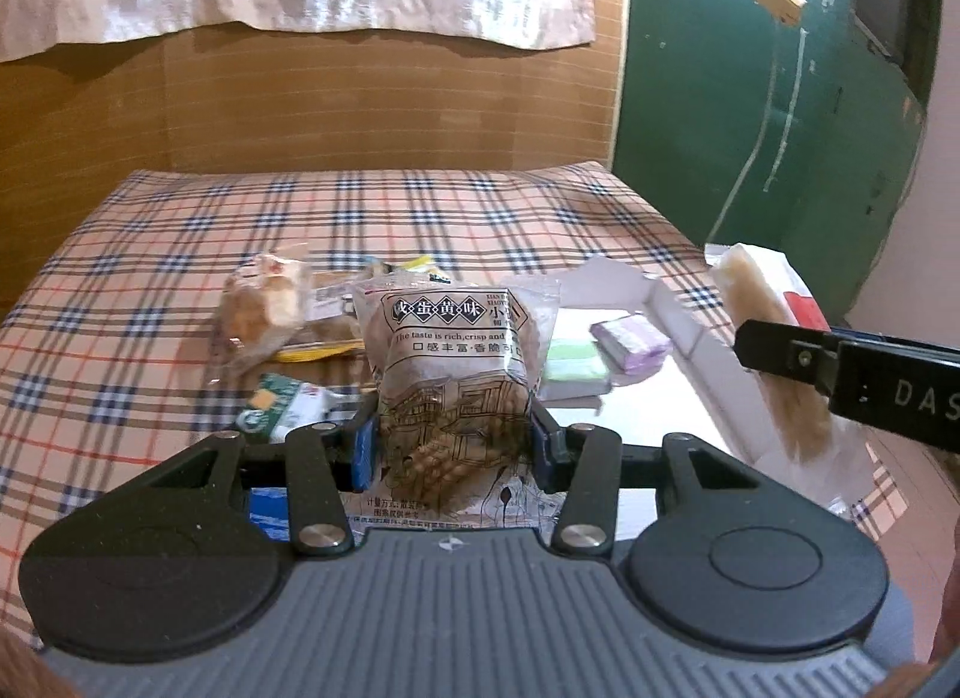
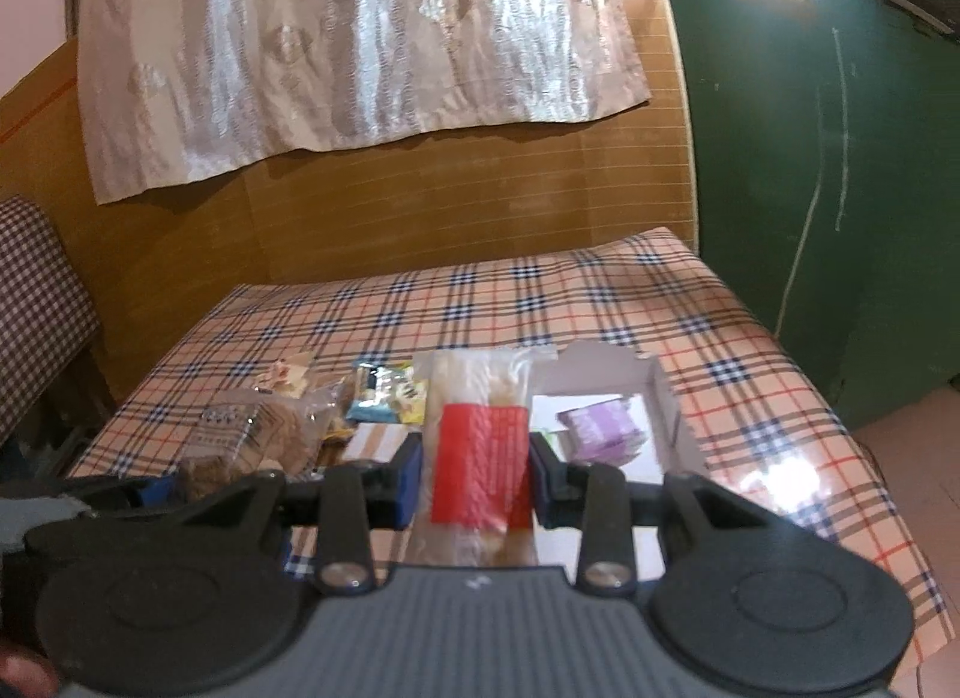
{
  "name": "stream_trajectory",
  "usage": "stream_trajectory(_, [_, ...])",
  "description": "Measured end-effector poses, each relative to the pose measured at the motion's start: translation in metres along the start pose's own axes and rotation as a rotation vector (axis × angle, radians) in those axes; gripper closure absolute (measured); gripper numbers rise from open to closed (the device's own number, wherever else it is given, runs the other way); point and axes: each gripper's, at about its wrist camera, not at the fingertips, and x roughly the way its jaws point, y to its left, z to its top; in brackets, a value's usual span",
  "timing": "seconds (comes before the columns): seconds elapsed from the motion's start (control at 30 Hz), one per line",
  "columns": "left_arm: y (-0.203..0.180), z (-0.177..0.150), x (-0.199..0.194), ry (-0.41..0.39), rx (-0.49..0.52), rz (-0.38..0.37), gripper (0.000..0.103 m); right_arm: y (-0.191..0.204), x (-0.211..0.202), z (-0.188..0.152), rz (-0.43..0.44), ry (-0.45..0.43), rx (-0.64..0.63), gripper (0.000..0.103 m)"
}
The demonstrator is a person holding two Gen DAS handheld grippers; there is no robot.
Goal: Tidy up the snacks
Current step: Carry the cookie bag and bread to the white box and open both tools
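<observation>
Currently, both of your hand-held grippers carry a snack above the plaid surface (image 1: 150, 254).

Left wrist view: your left hand-held gripper (image 1: 453, 440) clamps the biscuit bag (image 1: 456, 362), held upright; the white box (image 1: 678, 308) lies near on the right. Right wrist view: your right hand-held gripper (image 2: 474, 473) is closed on the red-labelled wafer pack (image 2: 480, 458).

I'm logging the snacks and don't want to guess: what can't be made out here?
- Left wrist view: the biscuit pack hides the white box's left part.
- Right wrist view: the red-labelled long snack blocks the box interior; blur makes its label unreadable.
- Left wrist view: the snack pile overlaps; brands too small.
</observation>
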Motion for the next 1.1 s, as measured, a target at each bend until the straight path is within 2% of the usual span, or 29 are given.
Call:
stream_trajectory(0.4, [-0.028,0.005,0.009,0.029,0.028,-0.090,0.046,-0.036,-0.002,0.002,-0.057,0.001,0.041,0.070])
stream_trajectory(0.8, [-0.061,0.002,0.025,0.068,0.061,-0.133,0.046,-0.064,0.006,-0.001,-0.091,0.024,0.075,0.070])
stream_trajectory(1.1, [-0.062,0.000,0.030,0.090,0.063,-0.146,0.046,-0.070,0.018,0.000,-0.081,0.043,0.074,0.070])
